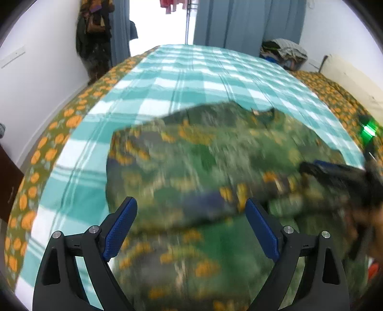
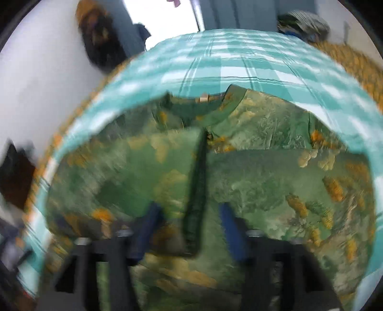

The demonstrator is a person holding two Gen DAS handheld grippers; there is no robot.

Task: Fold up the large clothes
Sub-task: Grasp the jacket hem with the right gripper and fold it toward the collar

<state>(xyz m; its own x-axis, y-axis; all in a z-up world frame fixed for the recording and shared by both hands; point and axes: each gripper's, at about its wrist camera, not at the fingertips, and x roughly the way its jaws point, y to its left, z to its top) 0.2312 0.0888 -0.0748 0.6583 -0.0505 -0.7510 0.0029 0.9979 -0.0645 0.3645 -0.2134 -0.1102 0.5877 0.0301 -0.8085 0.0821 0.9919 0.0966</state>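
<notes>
A large green garment with an orange and cream print [image 1: 215,162] lies on the teal and white checked sheet [image 1: 186,79]. It is blurred by motion. My left gripper [image 1: 191,210] is open just above the garment, its blue pads wide apart, holding nothing. My right gripper [image 1: 335,177] shows blurred at the right in the left wrist view, over the garment's edge. In the right wrist view the right gripper [image 2: 189,215] has its blue pads apart, with a dark folded edge of the garment [image 2: 198,181] standing between them. The collar [image 2: 210,100] lies at the far end.
An orange-flowered bedspread [image 1: 71,119] shows beside the checked sheet [image 2: 239,62]. White walls stand left and right. Blue curtains [image 1: 239,21] and a bright doorway are at the back. A pile of clothes [image 1: 284,51] sits at the far right corner. Dark furniture [image 1: 7,186] is at left.
</notes>
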